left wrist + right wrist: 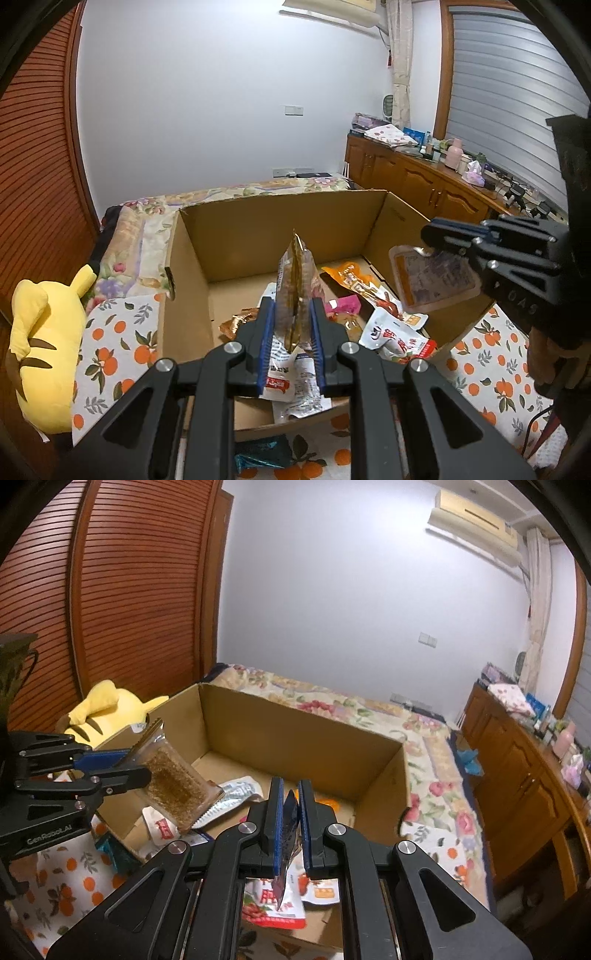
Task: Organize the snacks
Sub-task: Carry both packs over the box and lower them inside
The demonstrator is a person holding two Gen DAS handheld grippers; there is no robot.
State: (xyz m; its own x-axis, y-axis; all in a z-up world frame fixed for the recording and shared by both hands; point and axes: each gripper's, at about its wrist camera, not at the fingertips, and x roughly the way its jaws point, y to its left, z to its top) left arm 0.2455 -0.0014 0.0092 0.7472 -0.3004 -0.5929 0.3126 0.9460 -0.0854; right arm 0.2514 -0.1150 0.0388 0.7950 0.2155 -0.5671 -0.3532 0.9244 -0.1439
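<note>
While both grippers hang over the cardboard box on the orange-print cloth, the left gripper pinches a clear brown-filled snack packet upright, and the right gripper pinches a flat orange-edged pouch above the box's right wall; loose snacks litter the box floor.

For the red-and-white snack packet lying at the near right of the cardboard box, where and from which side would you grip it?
Take the red-and-white packet by its near edge, which rides up over the cardboard box front wall, probably coming from above on the near side. It lies flat and limp over other packets, so an exposed edge offers the only thin part for the fingers to pinch.
</note>
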